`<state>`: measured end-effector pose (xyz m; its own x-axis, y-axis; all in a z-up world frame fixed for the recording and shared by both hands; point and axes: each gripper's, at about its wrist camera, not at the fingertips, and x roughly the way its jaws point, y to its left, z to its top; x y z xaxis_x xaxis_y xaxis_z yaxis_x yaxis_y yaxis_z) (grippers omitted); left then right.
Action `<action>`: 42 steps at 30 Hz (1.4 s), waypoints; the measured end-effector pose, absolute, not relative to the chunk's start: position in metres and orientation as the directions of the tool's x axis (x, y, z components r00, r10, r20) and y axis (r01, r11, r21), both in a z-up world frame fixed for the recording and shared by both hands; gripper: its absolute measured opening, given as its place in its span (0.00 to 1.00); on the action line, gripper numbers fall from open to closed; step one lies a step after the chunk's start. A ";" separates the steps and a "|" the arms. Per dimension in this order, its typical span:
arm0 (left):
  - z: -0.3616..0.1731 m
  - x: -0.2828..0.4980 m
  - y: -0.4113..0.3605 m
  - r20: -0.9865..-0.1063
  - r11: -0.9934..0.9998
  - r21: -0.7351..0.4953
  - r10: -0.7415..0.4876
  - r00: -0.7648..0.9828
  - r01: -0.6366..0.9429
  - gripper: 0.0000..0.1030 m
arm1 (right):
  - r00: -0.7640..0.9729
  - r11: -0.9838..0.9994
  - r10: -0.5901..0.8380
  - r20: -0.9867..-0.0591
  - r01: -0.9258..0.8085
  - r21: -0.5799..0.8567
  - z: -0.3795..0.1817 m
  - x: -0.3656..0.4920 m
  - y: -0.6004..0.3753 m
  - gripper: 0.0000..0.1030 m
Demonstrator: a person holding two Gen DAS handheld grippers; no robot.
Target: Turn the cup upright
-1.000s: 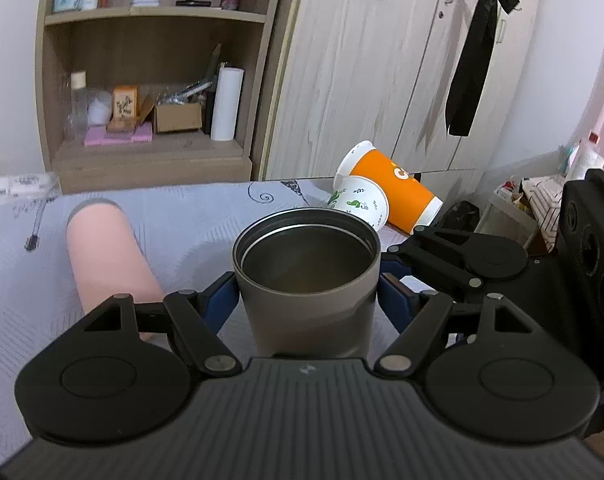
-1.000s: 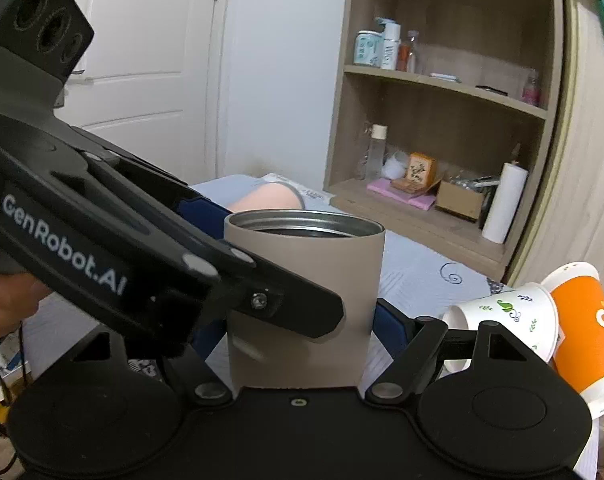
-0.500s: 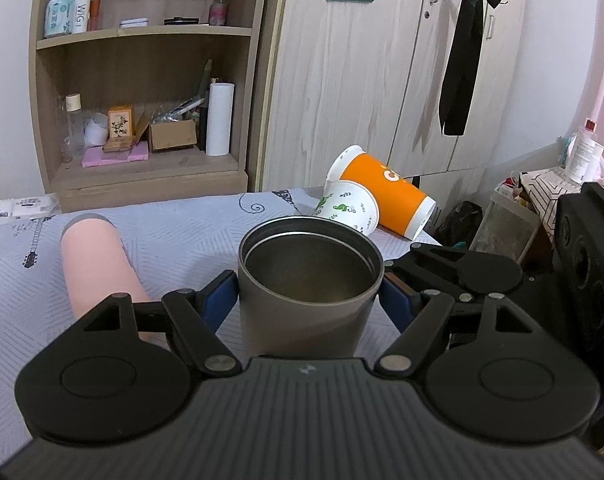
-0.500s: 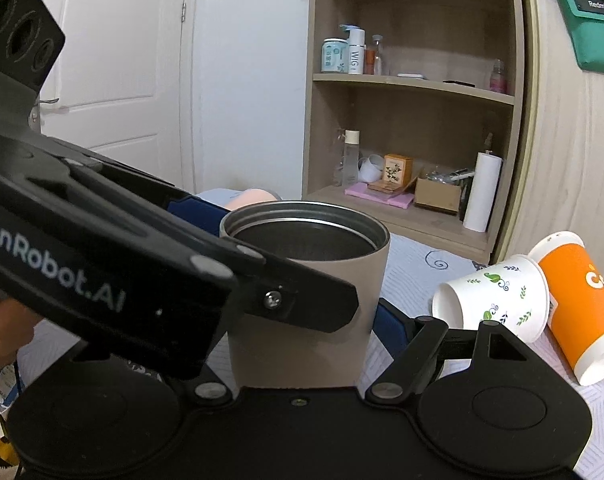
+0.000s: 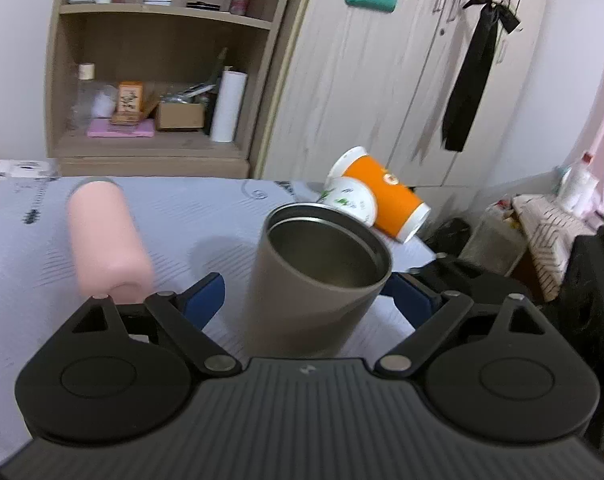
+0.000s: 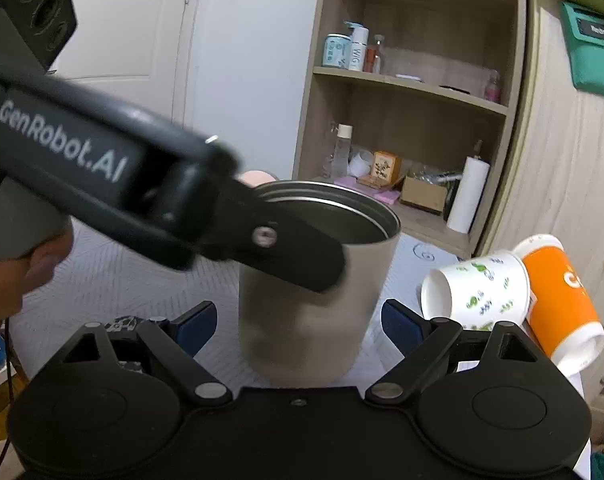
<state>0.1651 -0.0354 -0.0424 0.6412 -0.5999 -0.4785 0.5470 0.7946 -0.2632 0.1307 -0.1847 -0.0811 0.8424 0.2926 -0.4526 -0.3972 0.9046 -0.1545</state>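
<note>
Now upright, empty grey steel cup (image 5: 318, 280) between both parted claws: left claw (image 5: 302, 292), right claw (image 6: 298, 320).

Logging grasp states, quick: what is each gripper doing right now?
Left gripper: open, pads apart from the grey metal cup.
Right gripper: open, straddling the same cup without touching it.

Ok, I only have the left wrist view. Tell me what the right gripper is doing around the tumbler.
Observer: The right gripper is open; both blue fingers stand clear of the grey tumbler.
Operator: Check the floral cup.
Observer: The floral paper cup lies on its side against the orange cup, its open mouth toward the right camera.
Operator: Report what is behind the left gripper.
Observer: A bare hand shows under its handle.
</note>
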 end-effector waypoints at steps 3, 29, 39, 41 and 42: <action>-0.039 0.156 -0.030 -0.496 0.810 -0.259 -0.579 0.647 0.526 0.90 | 0.841 0.920 0.285 -0.461 -0.375 -0.116 -0.079 0.125 -0.191 0.90; 0.018 0.069 0.002 -0.640 0.980 0.022 -0.138 0.756 0.198 1.00 | 0.881 0.985 0.062 -0.468 -0.129 -0.111 0.006 0.035 -0.194 0.93; 0.037 0.047 0.017 -0.594 0.988 0.024 -0.106 0.797 0.149 1.00 | 0.872 0.993 0.015 -0.489 -0.069 -0.092 0.024 0.028 -0.191 0.97; 0.041 0.045 0.018 -0.589 0.990 0.025 -0.097 0.802 0.138 1.00 | 0.866 0.995 0.006 -0.499 -0.056 -0.087 0.027 0.028 -0.191 0.99; 0.042 0.043 0.019 -0.586 0.991 0.031 -0.090 0.806 0.132 1.00 | 0.864 0.995 0.000 -0.504 -0.049 -0.083 0.028 0.027 -0.191 1.00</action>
<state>0.0434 0.0186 0.0423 0.8055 -0.0896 -0.5857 0.1324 0.9907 0.0305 0.0275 -0.1912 0.0280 0.8638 0.0001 -0.5039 -0.0487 0.9953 -0.0834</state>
